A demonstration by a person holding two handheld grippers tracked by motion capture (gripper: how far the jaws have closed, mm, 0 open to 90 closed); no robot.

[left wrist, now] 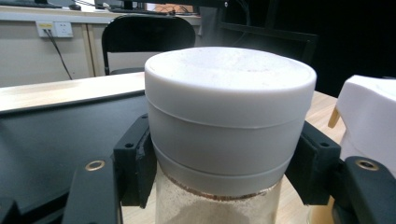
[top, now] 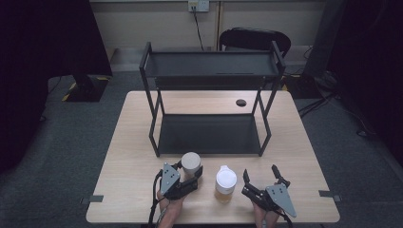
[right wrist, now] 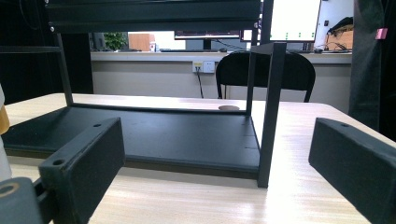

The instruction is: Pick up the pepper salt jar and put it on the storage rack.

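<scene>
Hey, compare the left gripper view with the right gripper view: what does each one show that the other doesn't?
Left gripper view alone: the white-lidded jar clamped just under its lid by the left gripper. Right gripper view alone: the right gripper open with nothing between its jaws, the shelf's front post, and monitors at the back. Both share the black shelf base, the wooden table, a black chair and a wall socket.

Jar (left wrist: 219, 205) clear glossy glass, lid (left wrist: 229, 116) matt white plastic; rack (top: 209, 133) matt black metal; table (top: 133, 156) smooth pale wood-grain
</scene>
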